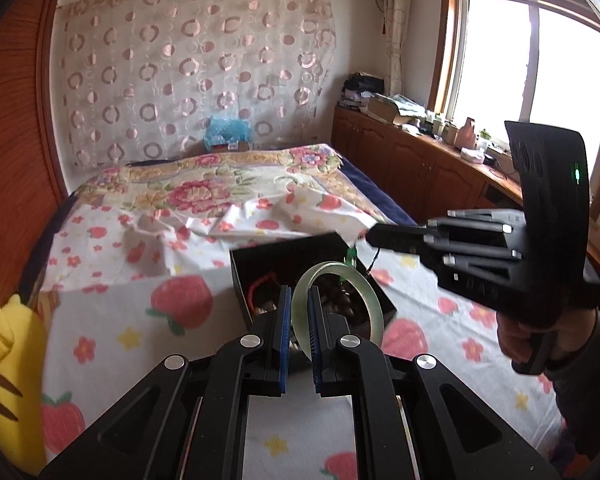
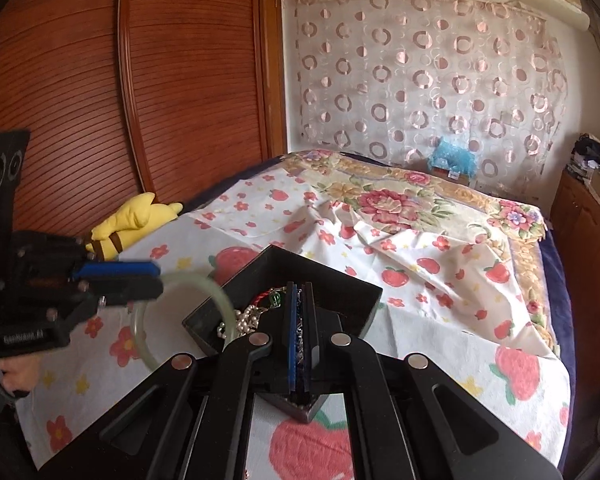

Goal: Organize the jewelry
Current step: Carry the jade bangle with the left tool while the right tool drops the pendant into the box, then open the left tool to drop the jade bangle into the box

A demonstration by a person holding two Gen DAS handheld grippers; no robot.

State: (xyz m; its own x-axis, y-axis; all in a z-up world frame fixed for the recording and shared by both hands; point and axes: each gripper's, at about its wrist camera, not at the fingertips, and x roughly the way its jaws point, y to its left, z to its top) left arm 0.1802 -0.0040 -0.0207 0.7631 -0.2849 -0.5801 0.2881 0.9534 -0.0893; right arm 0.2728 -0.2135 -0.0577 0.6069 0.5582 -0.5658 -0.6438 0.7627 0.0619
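Observation:
A black open jewelry box [image 1: 260, 254] sits on the strawberry-print bedsheet; it also shows in the right wrist view [image 2: 332, 284]. It holds a red cord bracelet [image 1: 260, 284], pearls [image 2: 246, 318] and dark beads. My left gripper [image 1: 299, 304] is shut on a pale green jade bangle [image 1: 374, 300] and holds it above the box; the bangle also shows in the right wrist view [image 2: 220, 296]. My right gripper [image 2: 300, 296] is shut on a thin dark cord that carries a green pendant [image 1: 351, 257], above the box's right side.
A yellow plush toy [image 1: 4, 380] lies at the bed's left edge by the wooden wardrobe [image 2: 100, 80]. A rumpled floral quilt [image 1: 204, 192] covers the far bed. A wooden cabinet [image 1: 420, 160] with clutter runs under the window on the right.

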